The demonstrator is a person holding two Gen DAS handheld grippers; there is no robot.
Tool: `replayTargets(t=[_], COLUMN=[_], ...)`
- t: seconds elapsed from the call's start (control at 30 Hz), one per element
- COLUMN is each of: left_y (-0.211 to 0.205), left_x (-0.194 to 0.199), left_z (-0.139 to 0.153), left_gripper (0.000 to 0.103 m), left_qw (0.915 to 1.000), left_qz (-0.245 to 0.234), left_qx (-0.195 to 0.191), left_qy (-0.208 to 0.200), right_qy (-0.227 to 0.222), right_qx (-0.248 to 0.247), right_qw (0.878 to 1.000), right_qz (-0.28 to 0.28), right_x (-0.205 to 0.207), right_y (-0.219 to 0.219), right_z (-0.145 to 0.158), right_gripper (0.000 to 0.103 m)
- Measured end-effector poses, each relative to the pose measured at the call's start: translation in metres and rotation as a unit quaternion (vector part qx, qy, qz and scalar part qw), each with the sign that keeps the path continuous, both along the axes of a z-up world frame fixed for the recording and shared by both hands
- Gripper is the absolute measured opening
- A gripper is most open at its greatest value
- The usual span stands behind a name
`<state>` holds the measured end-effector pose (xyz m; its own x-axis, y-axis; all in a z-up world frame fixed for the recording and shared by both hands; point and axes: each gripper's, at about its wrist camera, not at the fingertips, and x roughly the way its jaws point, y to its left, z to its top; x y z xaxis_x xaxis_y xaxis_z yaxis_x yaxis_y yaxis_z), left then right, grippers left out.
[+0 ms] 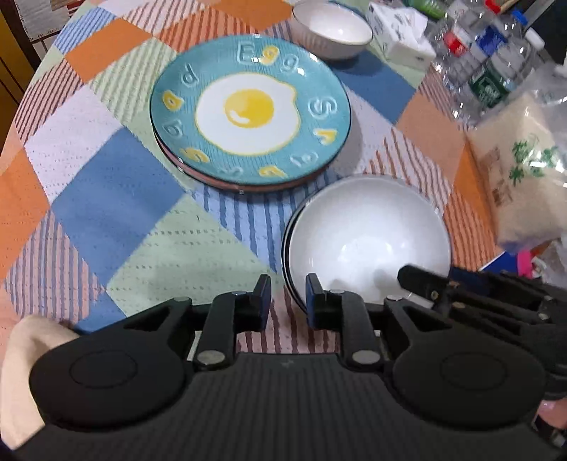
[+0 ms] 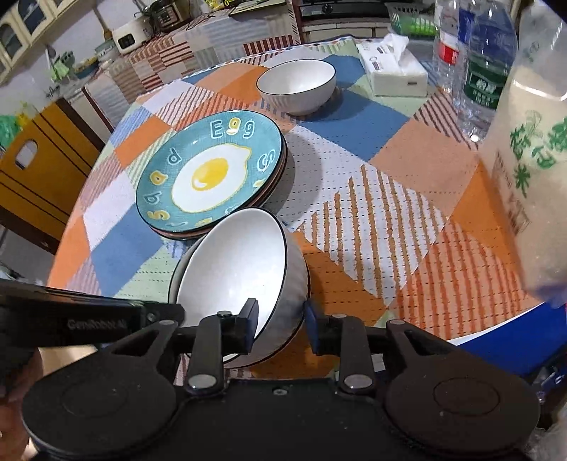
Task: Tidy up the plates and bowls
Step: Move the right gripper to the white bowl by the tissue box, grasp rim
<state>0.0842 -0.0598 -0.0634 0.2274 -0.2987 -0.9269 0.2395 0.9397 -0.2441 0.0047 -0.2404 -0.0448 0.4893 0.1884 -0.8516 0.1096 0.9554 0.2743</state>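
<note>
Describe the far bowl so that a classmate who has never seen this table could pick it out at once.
Start at the egg plate in the middle of the patchwork table. Beyond it, near the tissue box, stands the far bowl, white with a dark rim. Unlike the near bowls, it sits alone and upright, away from both grippers.

Home kitchen-dining room: patchwork-cloth table (image 2: 407, 170), rice cooker (image 2: 129, 35), cupboards (image 2: 21, 25), tissue box (image 2: 393, 69).
</note>
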Motion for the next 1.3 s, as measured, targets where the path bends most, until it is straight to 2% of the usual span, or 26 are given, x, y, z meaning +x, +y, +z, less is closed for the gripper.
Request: replayTargets(t=[0.2,0.4,0.57,0.67,0.77,0.87,0.9,0.97,1.03,1.07,1.3], left_y=[0.010,0.009,-0.009,-0.024,-0.030,-0.038,-0.040,-0.044,-0.048,-0.050,-0.056], left_x=[0.012,0.034,0.053,0.062,0.081,0.102,0.108,0.121,0.131,0.136,0.188], left_z=[0.021,0.055,0.091,0.110,0.120,0.124,0.125,0.125,0.123,0.121,0.090], left_gripper=[0.018,0.018,0.021,0.022,0.022,0.024,0.027,0.040,0.040,0.041,0.041], left_qw=[0.9991,0.9963,0.9917,0.9868,0.9878,0.9884,0.9886,0.9898,0.9897,0.9894,0.9893], left_qz=[0.015,0.015,-0.015,-0.052,-0.059,-0.055,-0.051,-0.043,-0.052,-0.053,-0.047], left_qx=[-0.016,-0.035,-0.020,0.002,-0.019,-0.018,-0.019,-0.028,-0.027,-0.024,-0.037], left_qy=[-0.035,-0.077,-0.126,-0.153,-0.143,-0.140,-0.140,-0.133,-0.131,-0.133,-0.133], right_qy=[0.001,-0.068,-0.111,-0.109,-0.111,-0.108,-0.104,-0.104,-0.119,-0.122,-0.113], right_qx=[0.016,0.041,0.015,0.018,0.008,0.017,0.021,0.025,0.043,0.055,0.073], right_qw=[1.000,0.997,0.994,0.994,0.994,0.994,0.994,0.994,0.991,0.991,0.990], right_qz=[0.003,-0.013,0.003,0.008,0.009,0.000,-0.007,-0.026,-0.032,-0.032,-0.051], right_x=[0.001,0.000,0.014,0.036,0.060,0.083,0.091,0.101,0.108,0.113,0.160], right_y=[-0.006,-0.031,-0.038,-0.040,-0.045,-0.056,-0.060,-0.063,-0.066,-0.067,-0.080], right_z=[0.002,0.033,0.074,0.095,0.111,0.122,0.124,0.130,0.133,0.133,0.105], right_gripper=[0.033,0.033,0.033,0.034,0.035,0.039,0.044,0.045,0.055,0.056,0.056])
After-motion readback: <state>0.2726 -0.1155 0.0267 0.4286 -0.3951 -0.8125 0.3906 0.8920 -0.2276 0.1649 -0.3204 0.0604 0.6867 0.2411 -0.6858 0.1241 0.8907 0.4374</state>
